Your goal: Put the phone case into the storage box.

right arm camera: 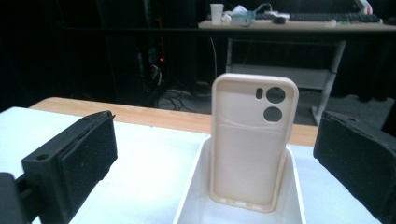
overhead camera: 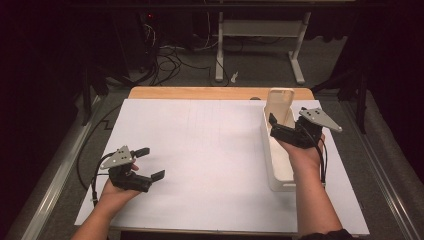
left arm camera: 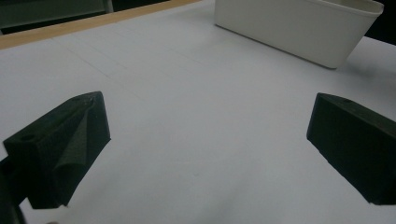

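Placement looks all but finished: the cream-coloured soft plastic phone case (right arm camera: 252,144) stands upright inside the long white rectangular plastic bin (overhead camera: 278,165), leaning against the bin's far end wall with its camera cut-outs at the top and its lower edge resting on the bin floor. The right tool (overhead camera: 286,127) hovers above the middle of that bin, just short of the case, and its two black jaws are spread wide on either side of the case without touching it, so the case stands free. I judge that the case has been let go and that what is left is only to draw this tool back away from the bin, taking care not to knock the case over. The left tool (overhead camera: 150,162) sits well away from the bin, low over the white paper sheet (overhead camera: 210,150) that covers the wooden counter (overhead camera: 200,93), its jaws likewise spread apart and holding nothing.
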The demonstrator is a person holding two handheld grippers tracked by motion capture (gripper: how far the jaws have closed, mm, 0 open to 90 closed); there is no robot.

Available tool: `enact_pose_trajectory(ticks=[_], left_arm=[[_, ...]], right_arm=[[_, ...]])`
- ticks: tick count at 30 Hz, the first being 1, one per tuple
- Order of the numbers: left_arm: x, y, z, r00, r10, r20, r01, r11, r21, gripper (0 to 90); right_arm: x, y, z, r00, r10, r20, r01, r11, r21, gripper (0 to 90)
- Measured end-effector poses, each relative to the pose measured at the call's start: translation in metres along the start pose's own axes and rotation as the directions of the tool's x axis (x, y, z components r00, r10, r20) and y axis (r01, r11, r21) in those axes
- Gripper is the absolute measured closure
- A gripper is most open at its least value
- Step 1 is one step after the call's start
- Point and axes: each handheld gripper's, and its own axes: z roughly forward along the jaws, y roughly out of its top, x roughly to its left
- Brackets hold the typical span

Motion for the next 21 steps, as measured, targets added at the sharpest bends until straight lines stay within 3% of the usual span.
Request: enact_pose_trajectory(ticks=[5, 15, 21], left_arm=[[0.000, 0.000, -0.001, 1.0000, 0.002, -0.001, -0.002, 1.0000, 0.000, 0.6], [0.000, 0.003, -0.002, 0.9999, -0.010, 0.001, 0.010, 0.9998, -0.016, 0.6], [0.001, 0.004, -0.003, 0.9998, -0.018, -0.001, 0.018, 0.9995, -0.024, 0.6]], right_arm=[[0.001, 0.001, -0.016, 0.9994, 0.010, -0.034, -0.011, 0.9997, -0.020, 0.3], [-0.004, -0.011, -0.053, 0.9978, -0.015, -0.065, 0.011, 0.9980, -0.063, 0.3], [-0.008, -0.024, -0.075, 0.9964, -0.058, -0.062, 0.054, 0.9958, -0.074, 0.4]])
